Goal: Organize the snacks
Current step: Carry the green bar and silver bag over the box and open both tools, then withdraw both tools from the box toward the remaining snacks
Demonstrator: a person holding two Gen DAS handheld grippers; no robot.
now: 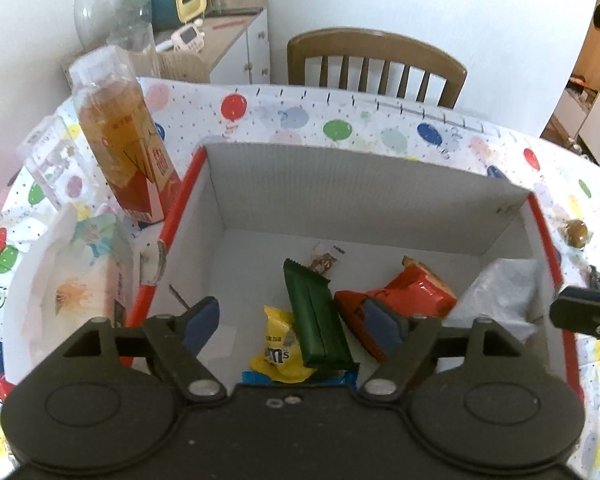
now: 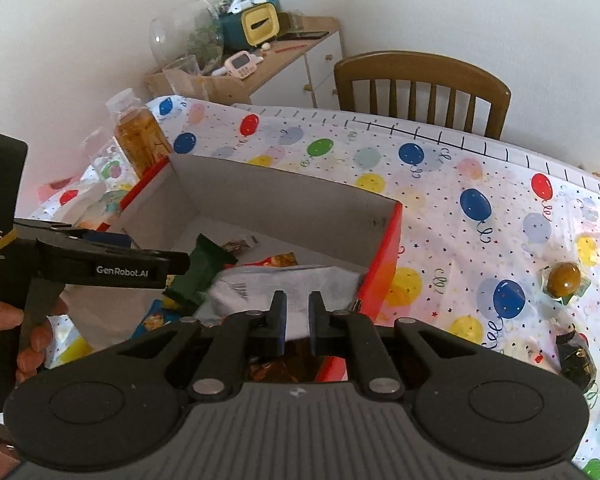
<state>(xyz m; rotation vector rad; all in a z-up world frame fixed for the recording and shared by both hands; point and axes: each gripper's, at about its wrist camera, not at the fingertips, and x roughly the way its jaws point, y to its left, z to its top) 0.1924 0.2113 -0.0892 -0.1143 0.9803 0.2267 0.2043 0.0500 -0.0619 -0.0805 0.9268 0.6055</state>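
Observation:
A white cardboard box with a red rim (image 1: 380, 184) (image 2: 284, 204) stands on the balloon tablecloth. Inside lie a green bar (image 1: 316, 320) (image 2: 204, 268), a yellow M&M's pack (image 1: 278, 356), a red packet (image 1: 400, 292) and a small brown snack (image 1: 324, 262). My left gripper (image 1: 292, 324) hangs open above the green bar and the yellow pack, holding nothing. A silver packet (image 1: 496, 292) (image 2: 284, 280) rests at the box's right wall. My right gripper (image 2: 298, 316) is nearly closed on its near edge, with silver showing in the narrow gap.
A gold-wrapped ball (image 2: 564, 280) (image 1: 576, 232) and a dark wrapped sweet (image 2: 576, 356) lie on the cloth to the right of the box. A tea bottle (image 1: 120, 140), a clear container (image 1: 48, 164) and a tissue pack (image 1: 80, 280) crowd the left. A wooden chair (image 1: 376, 64) stands behind.

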